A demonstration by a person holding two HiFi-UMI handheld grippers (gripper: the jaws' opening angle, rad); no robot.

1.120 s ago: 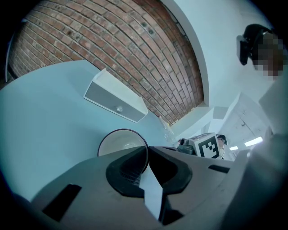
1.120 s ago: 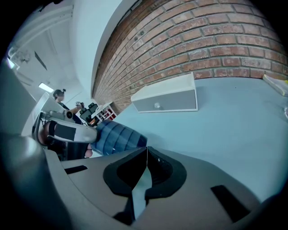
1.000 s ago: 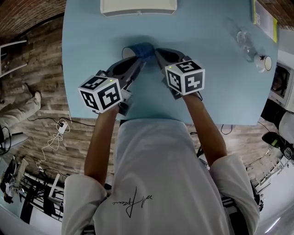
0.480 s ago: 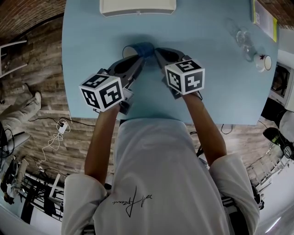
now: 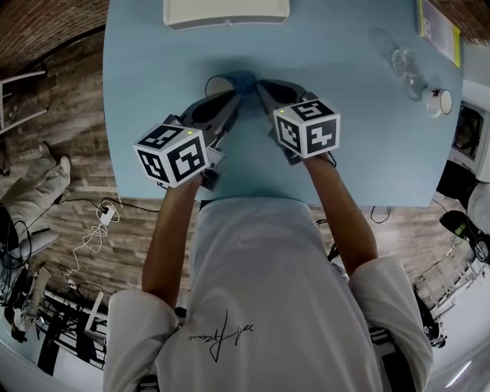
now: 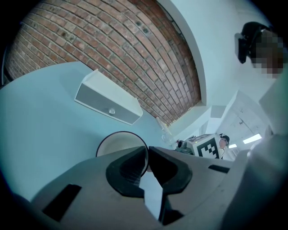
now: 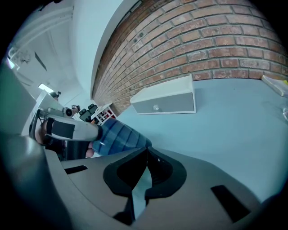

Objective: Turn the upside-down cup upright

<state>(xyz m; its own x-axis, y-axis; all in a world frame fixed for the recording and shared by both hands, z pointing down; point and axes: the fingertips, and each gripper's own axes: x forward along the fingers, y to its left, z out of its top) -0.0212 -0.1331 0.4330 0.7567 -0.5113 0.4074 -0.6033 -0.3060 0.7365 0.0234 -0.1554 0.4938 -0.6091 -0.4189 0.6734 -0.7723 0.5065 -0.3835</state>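
1. cup: appearance. the cup (image 5: pixel 243 81) has a blue outer wall with darker bands, seen best in the right gripper view. its inside is white, and a thin dark rim runs round the mouth.

2. cup: location. it is on the near half of the light blue table (image 5: pixel 352 138), in front of the person and between the tips of the two grippers. a white box (image 5: pixel 226 11) stands well apart from it at the far edge. the views do not show whether the cup rests on the table top or is held just above it.

3. cup: orientation. the cup is on its side, neither upside down nor upright. in the head view its long axis runs roughly left to right across the table. the open mouth points to the person's left and the closed base to the right. in the left gripper view the mouth is turned partly toward the camera.

4. left gripper (image 6: pixel 147 152). the jaws are drawn almost together, with only a thin gap. the cup's rim passes through that gap, so the gripper is pinching the wall of the cup at the mouth.

5. right gripper (image 7: pixel 146 152). the jaw tips meet and nothing is between them. the tips are right at the base end of the cup. actual contact cannot be confirmed.
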